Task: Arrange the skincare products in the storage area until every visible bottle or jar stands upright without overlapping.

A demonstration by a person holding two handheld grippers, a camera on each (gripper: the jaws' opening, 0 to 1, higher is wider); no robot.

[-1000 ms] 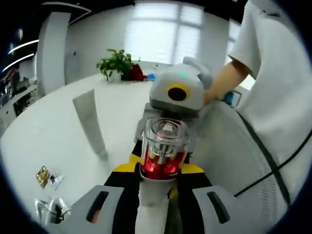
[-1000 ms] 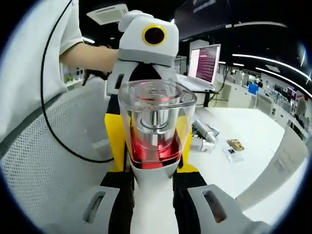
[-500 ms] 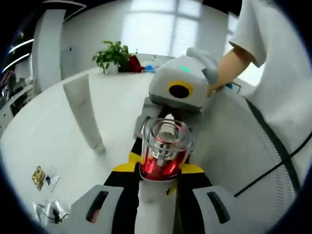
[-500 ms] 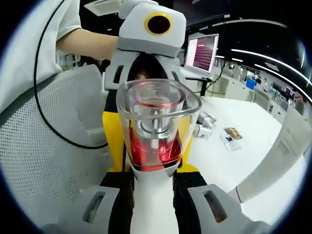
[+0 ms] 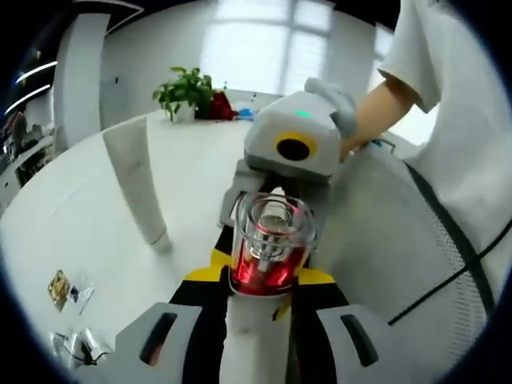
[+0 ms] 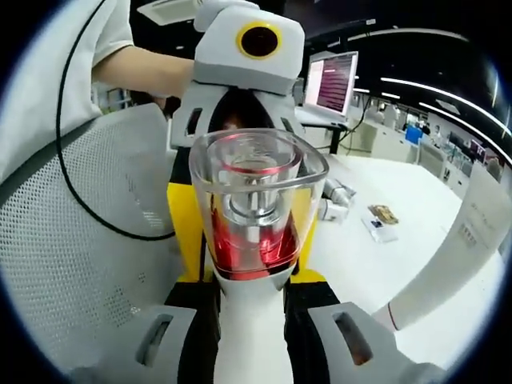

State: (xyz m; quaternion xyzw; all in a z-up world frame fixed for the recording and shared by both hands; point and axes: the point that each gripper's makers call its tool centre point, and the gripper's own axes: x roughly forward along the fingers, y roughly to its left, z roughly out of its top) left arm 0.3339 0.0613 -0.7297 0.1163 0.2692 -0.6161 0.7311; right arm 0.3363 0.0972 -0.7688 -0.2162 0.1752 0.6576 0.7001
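A bottle (image 5: 270, 240) with a thick clear cap, a red band and a white body stands between the yellow-padded jaws of my left gripper (image 5: 268, 282), which is shut on it. The right gripper view has the same kind of bottle (image 6: 254, 208) held in my right gripper (image 6: 250, 282), shut on its white body. Each view has the other gripper facing it just behind the cap, held by a person's hand. A white tube (image 5: 138, 186) stands cap-down on the white table (image 5: 88, 224); the tube (image 6: 458, 250) rises at the right of the right gripper view.
Small sachets (image 5: 66, 290) lie on the table, as do sachets (image 6: 382, 221) beside small silver items (image 6: 338, 200). A mesh chair back (image 5: 392, 264) is close on one side. A plant (image 5: 189, 90) and a laptop (image 6: 336, 82) sit far off.
Both views have shifted slightly with the hands, and the white tube looms larger. Both holds on the bottle are unchanged.
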